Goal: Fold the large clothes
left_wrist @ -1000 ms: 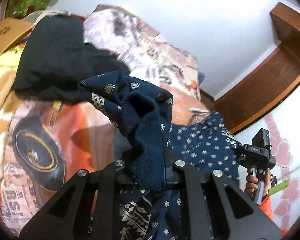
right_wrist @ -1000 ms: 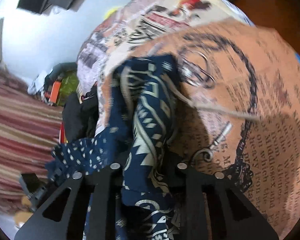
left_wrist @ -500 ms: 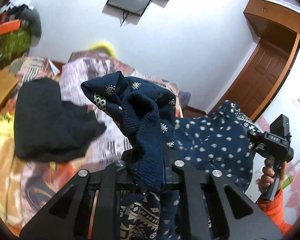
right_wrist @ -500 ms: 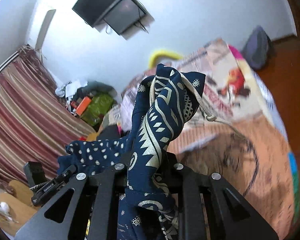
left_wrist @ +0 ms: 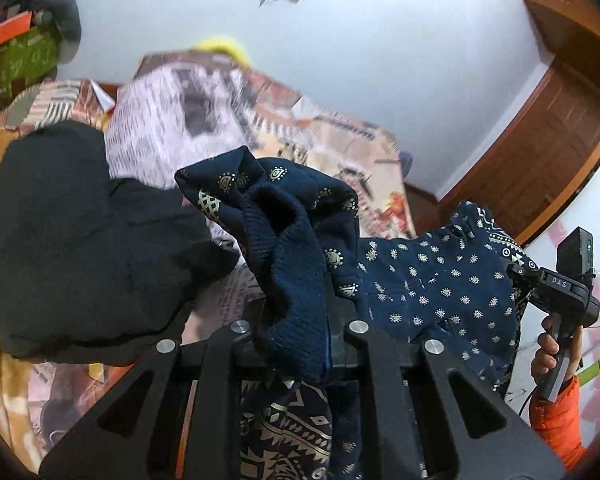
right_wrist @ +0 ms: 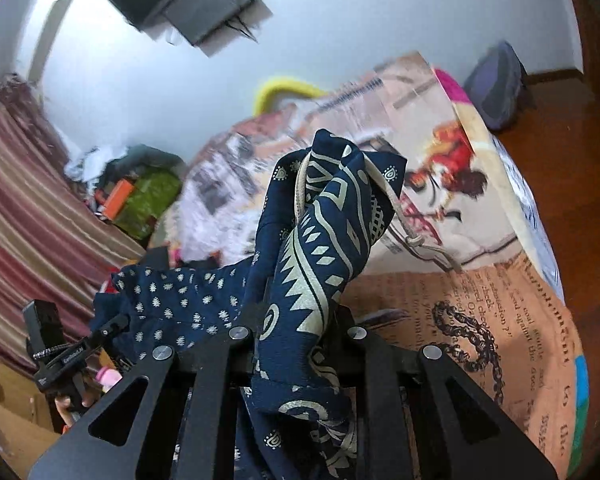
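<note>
1. The left gripper [left_wrist: 298, 332] was clamped on a ribbed navy edge of the navy patterned garment [left_wrist: 440, 284], which hung in the air above the bed [left_wrist: 340, 148].
2. The right gripper [right_wrist: 296, 340] pinched a bunched fold with a pale drawstring [right_wrist: 396, 208].
3. Only the left wrist view showed the black garment [left_wrist: 92, 240] on the bed and the hand [left_wrist: 556, 356] in an orange sleeve.
4. Only the right wrist view showed the striped curtain [right_wrist: 24, 220].

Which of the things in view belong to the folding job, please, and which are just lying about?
Part of the job:
- navy patterned garment
- left gripper, clamped on it
- right gripper, clamped on it
- bed

Lying about:
- black garment
- wall screen
- grey bag
- green package
</note>
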The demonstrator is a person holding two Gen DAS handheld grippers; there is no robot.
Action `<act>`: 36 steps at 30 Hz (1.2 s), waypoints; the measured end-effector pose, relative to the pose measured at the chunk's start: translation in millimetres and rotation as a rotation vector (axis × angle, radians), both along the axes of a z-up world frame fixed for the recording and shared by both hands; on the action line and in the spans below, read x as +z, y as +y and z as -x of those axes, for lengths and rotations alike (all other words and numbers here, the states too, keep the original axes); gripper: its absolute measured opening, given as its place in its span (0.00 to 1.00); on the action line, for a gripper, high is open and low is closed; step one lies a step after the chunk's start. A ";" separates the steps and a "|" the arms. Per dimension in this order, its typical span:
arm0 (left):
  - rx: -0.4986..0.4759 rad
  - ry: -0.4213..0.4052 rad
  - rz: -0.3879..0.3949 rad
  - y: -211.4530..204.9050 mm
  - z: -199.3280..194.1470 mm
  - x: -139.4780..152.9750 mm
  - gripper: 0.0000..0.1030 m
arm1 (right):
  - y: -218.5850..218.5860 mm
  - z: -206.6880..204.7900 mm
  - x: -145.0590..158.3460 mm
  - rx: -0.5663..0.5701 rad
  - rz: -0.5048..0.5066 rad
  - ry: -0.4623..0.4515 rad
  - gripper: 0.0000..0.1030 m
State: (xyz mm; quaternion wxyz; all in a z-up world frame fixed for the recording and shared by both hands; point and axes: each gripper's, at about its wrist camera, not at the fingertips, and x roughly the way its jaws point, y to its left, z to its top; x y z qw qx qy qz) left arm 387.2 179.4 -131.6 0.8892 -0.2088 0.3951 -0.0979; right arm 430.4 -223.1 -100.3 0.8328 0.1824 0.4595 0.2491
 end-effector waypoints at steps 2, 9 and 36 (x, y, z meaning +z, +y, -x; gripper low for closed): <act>0.004 0.030 -0.019 3.3 -12.0 -20.4 0.15 | 2.1 -8.3 -16.3 -0.001 0.032 0.030 0.14; 0.053 0.128 0.003 28.4 -27.8 -75.1 0.16 | -6.2 -25.2 -59.7 -0.033 0.108 0.084 0.14; 0.044 0.102 -0.356 -22.4 98.4 -0.7 0.40 | -5.7 93.5 37.9 0.045 0.315 -0.110 0.25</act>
